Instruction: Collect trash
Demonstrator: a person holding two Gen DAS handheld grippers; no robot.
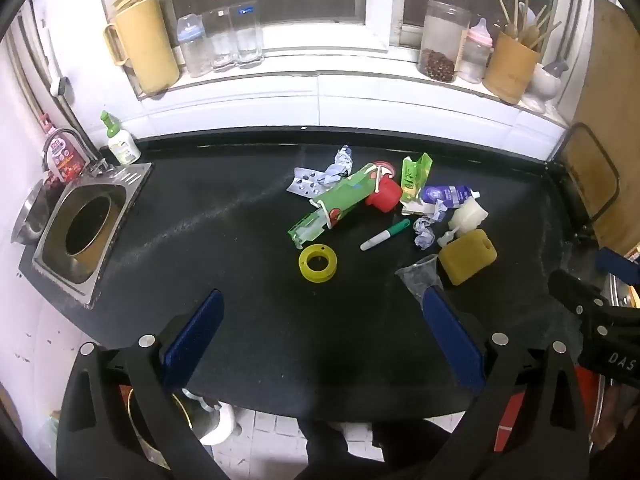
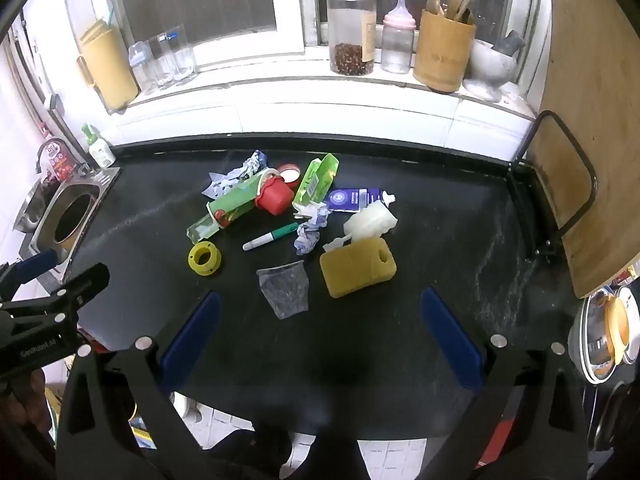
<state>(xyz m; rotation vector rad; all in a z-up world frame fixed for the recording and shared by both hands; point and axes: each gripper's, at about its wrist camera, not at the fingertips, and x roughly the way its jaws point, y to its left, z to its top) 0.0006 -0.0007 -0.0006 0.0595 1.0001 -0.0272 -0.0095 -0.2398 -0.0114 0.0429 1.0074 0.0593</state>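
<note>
Trash lies in a heap on the black counter: a green carton, a red cup, a green wrapper, a purple-and-white tube, crumpled paper, a green marker, a yellow tape ring, a yellow sponge, a white foam block and a clear plastic cup. My left gripper is open and empty near the front edge. My right gripper is open and empty, with the plastic cup lying just ahead of it.
A steel sink is set in the counter's left end, with a soap bottle beside it. The window sill holds a yellow jug, jars, bottles and a bamboo utensil holder. A wooden board leans at the right.
</note>
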